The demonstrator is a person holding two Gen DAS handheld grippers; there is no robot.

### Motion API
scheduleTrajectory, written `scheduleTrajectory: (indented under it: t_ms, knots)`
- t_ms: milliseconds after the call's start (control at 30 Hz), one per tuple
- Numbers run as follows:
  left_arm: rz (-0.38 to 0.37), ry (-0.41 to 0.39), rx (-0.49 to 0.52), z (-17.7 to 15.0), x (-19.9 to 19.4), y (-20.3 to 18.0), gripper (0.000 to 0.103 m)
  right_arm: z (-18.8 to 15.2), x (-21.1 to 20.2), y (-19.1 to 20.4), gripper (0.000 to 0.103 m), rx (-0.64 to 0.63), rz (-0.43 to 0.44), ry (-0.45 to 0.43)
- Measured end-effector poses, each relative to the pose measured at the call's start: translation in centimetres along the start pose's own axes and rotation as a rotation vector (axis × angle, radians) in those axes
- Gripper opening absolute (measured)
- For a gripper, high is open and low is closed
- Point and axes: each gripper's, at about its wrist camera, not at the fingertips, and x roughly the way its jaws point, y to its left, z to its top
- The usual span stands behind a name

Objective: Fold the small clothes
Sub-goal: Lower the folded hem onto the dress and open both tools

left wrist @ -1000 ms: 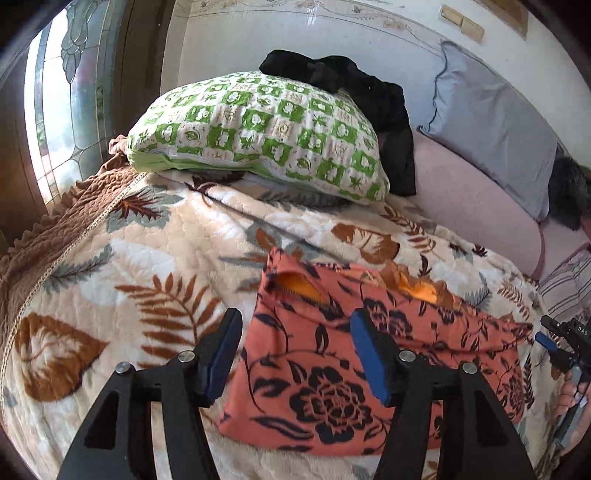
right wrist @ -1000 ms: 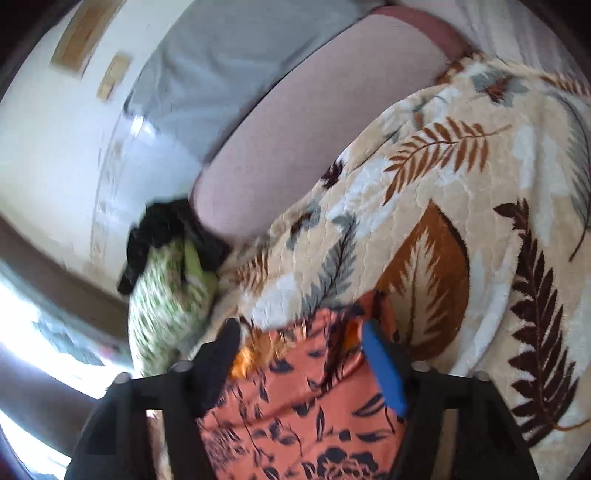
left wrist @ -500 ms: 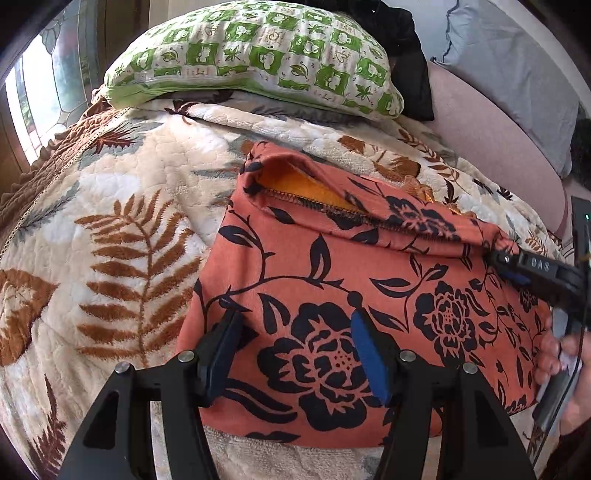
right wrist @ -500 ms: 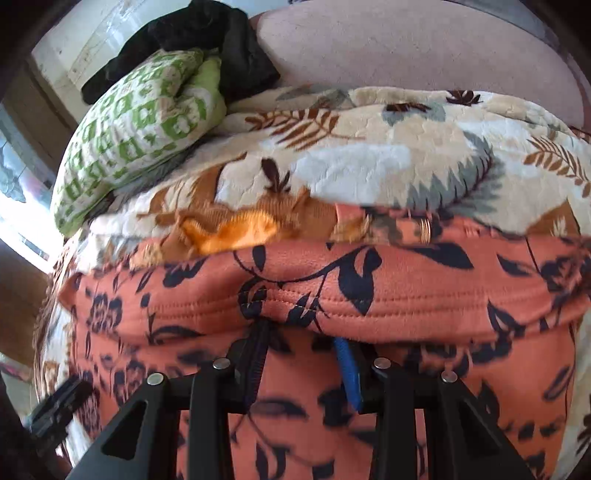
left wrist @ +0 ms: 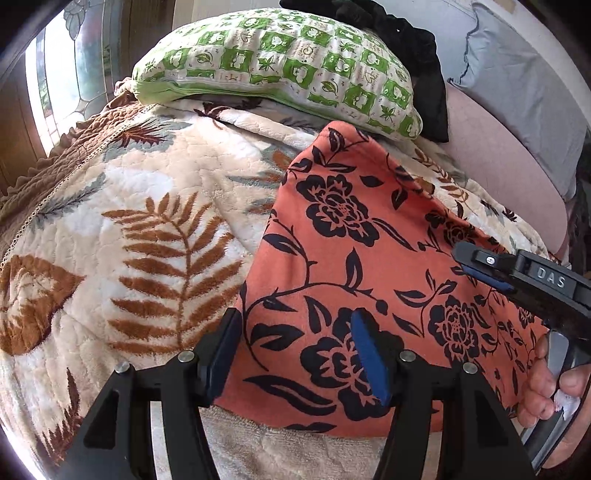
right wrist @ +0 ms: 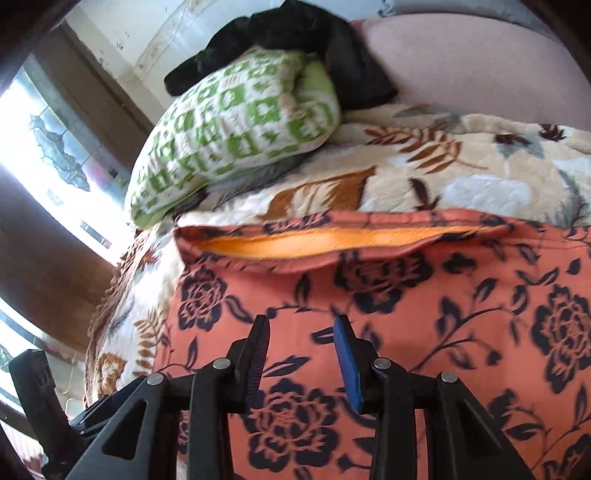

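The orange floral garment (left wrist: 369, 258) lies on the leaf-patterned blanket (left wrist: 147, 229), below the green checked pillow (left wrist: 280, 62). In the right wrist view its far edge is folded, exposing a strip of plain orange lining (right wrist: 325, 242).

The left gripper (left wrist: 299, 354) is positioned at the near left corner of the garment. Its jaws are spread wide; the left finger sits at the garment's edge, the right finger over the fabric. No cloth is clamped between them.

The right gripper (right wrist: 301, 363) is over the garment with jaws parted and nothing gripped. Whether its fingertips touch the fabric cannot be determined from this angle.

A black garment (right wrist: 295, 33) lies behind the pillow, against the pink cushion (right wrist: 461, 62).
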Motion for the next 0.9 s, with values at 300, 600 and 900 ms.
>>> scheduleTrajectory:
  t_ms: [300, 600, 900]
  knots:
    - [0.005, 0.032, 0.028, 0.2, 0.9, 0.3, 0.062, 5.0, 9.3, 0.3, 0.04, 0.141, -0.057, -0.007]
    - [-0.01, 0.014, 0.001, 0.7, 0.5, 0.6, 0.062, 3.5, 1.4, -2.9, 0.04, 0.139, -0.097, -0.137]
    - [0.055, -0.059, 0.186, -0.6, -1.0, -3.8, 0.085, -6.6, -11.9, -11.6, 0.04, 0.16, -0.325, -0.198]
